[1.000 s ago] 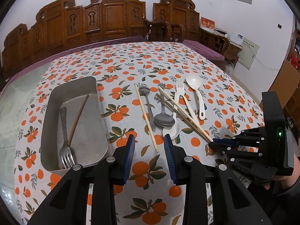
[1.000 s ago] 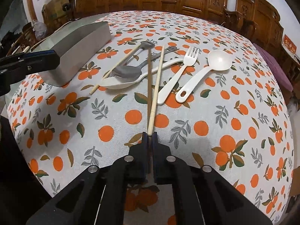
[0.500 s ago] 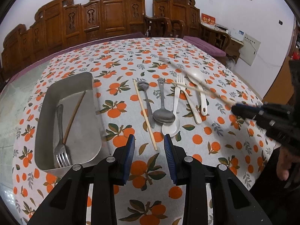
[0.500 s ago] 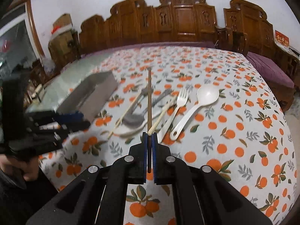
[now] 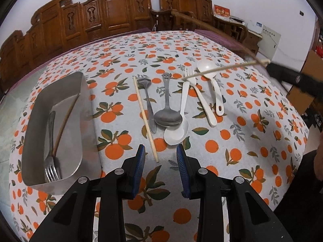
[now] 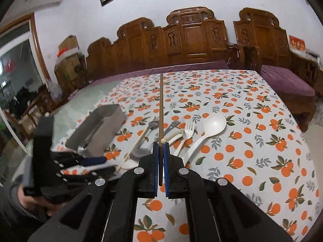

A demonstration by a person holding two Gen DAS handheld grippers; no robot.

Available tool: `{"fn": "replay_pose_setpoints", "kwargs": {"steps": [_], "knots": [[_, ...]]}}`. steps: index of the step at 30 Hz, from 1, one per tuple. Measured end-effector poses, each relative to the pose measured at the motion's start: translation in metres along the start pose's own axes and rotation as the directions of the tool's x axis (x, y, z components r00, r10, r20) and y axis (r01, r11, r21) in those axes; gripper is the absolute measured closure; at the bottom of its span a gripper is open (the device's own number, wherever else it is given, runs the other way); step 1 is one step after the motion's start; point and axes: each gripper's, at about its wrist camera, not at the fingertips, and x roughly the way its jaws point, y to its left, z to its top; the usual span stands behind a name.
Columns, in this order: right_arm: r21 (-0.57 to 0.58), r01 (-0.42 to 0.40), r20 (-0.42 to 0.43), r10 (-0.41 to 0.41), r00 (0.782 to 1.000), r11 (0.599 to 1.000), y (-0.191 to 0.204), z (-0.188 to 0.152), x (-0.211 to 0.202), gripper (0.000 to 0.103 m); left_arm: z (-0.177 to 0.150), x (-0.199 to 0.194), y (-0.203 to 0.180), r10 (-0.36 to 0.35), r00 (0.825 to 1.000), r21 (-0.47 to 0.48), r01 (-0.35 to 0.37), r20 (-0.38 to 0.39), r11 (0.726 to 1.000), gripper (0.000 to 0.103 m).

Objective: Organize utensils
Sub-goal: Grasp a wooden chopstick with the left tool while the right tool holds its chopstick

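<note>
My right gripper (image 6: 160, 145) is shut on a dark chopstick (image 6: 160, 104) that points straight ahead above the table. A pale chopstick (image 5: 222, 69) is pinched with it and slants off to the side. In the left wrist view the right gripper (image 5: 271, 67) hangs at the upper right. My left gripper (image 5: 160, 149) is open and holds nothing, just over the near end of another pale chopstick (image 5: 145, 117) lying on the cloth. The metal tray (image 5: 84, 100) at the left holds a metal fork (image 5: 50, 141) and a dark chopstick (image 5: 64, 125).
Beside the lying chopstick are a metal utensil (image 5: 149, 104), a metal spoon (image 5: 167, 117), a white spoon (image 5: 177, 133), a white fork (image 5: 199, 100) and a white ladle spoon (image 5: 208, 68). Carved wooden chairs (image 5: 121, 10) line the far side. A hand (image 6: 26, 199) holds the left gripper.
The right gripper has risen and tilted up, lifting the two chopsticks off the table. The left gripper has come lower and closer to the lying pale chopstick.
</note>
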Motion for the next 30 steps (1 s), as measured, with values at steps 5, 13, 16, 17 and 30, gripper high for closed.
{"fn": "replay_pose_setpoints", "kwargs": {"steps": [5,13,16,17,30], "knots": [[-0.003,-0.006,0.041,0.006,0.999,1.0,0.003,0.016,-0.015,0.097,0.0,0.006,0.0,0.009,1.0,-0.003,-0.009,-0.01,1.0,0.073],[-0.007,0.023,0.033,-0.022,0.999,1.0,-0.003,0.027,-0.008,0.097,0.003,0.012,0.002,0.025,1.0,-0.005,-0.025,-0.014,1.0,0.073],[-0.031,0.053,0.011,-0.053,0.999,0.998,-0.004,0.02,0.002,0.097,0.002,0.015,0.002,0.033,0.999,-0.003,-0.033,-0.019,0.999,0.08],[-0.034,0.057,-0.003,-0.058,0.998,0.998,-0.005,0.016,0.007,0.097,0.002,0.016,0.002,0.038,0.999,-0.001,-0.038,-0.024,0.999,0.082],[-0.071,0.071,-0.088,-0.077,0.993,0.995,0.0,-0.011,0.038,0.097,0.003,0.035,0.004,0.051,0.998,-0.007,-0.052,-0.046,0.999,0.095]]}}
